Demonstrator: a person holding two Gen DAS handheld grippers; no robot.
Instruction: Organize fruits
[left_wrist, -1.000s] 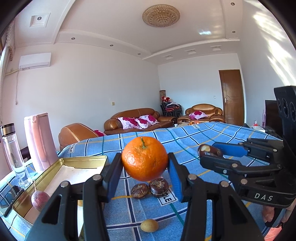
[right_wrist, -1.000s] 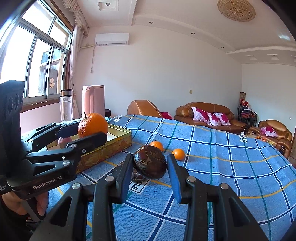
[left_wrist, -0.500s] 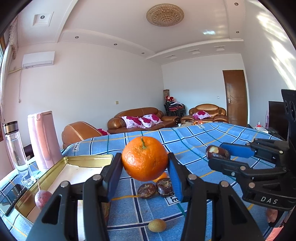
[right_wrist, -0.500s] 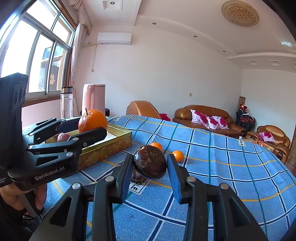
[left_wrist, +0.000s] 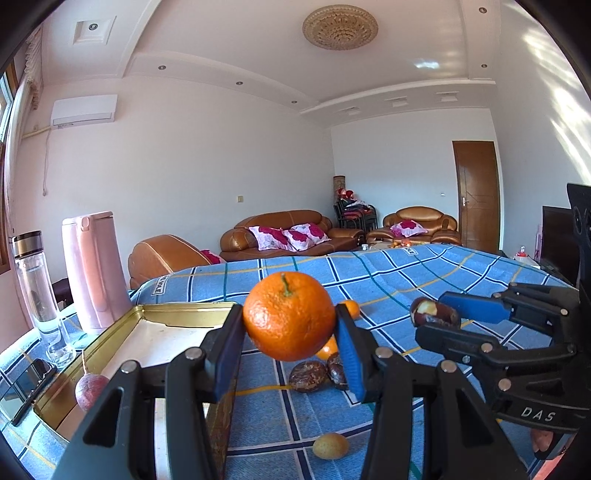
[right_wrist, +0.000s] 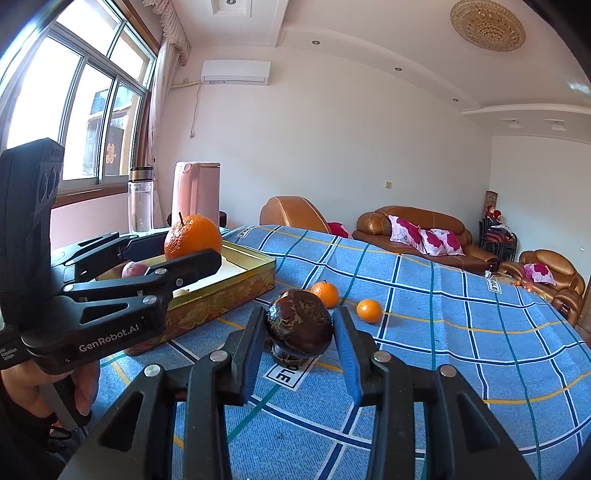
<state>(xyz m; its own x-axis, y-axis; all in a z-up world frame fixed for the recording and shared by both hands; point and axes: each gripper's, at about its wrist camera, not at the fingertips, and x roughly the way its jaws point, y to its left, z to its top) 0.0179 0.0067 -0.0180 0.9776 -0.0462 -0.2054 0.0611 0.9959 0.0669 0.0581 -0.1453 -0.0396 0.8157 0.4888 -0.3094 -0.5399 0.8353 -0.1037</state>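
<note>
My left gripper (left_wrist: 290, 325) is shut on a big orange (left_wrist: 289, 315) and holds it in the air beside the right rim of the gold tin tray (left_wrist: 110, 334); it also shows in the right wrist view (right_wrist: 192, 251). My right gripper (right_wrist: 300, 328) is shut on a dark brown wrinkled passion fruit (right_wrist: 300, 325), held above the blue checked cloth (right_wrist: 443, 325); it shows in the left wrist view (left_wrist: 436, 317). A reddish fruit (left_wrist: 91, 391) lies in the tray.
On the cloth lie two dark passion fruits (left_wrist: 308, 376), a small yellow fruit (left_wrist: 330, 446) and two small oranges (right_wrist: 325, 293) (right_wrist: 369, 310). A pink kettle (left_wrist: 94, 269), a clear bottle (left_wrist: 35, 288) and a phone (left_wrist: 27, 384) stand left of the tray.
Both grippers have shifted a little to the left toward the tray, each still holding its fruit. The tray looks closer in both views.
</note>
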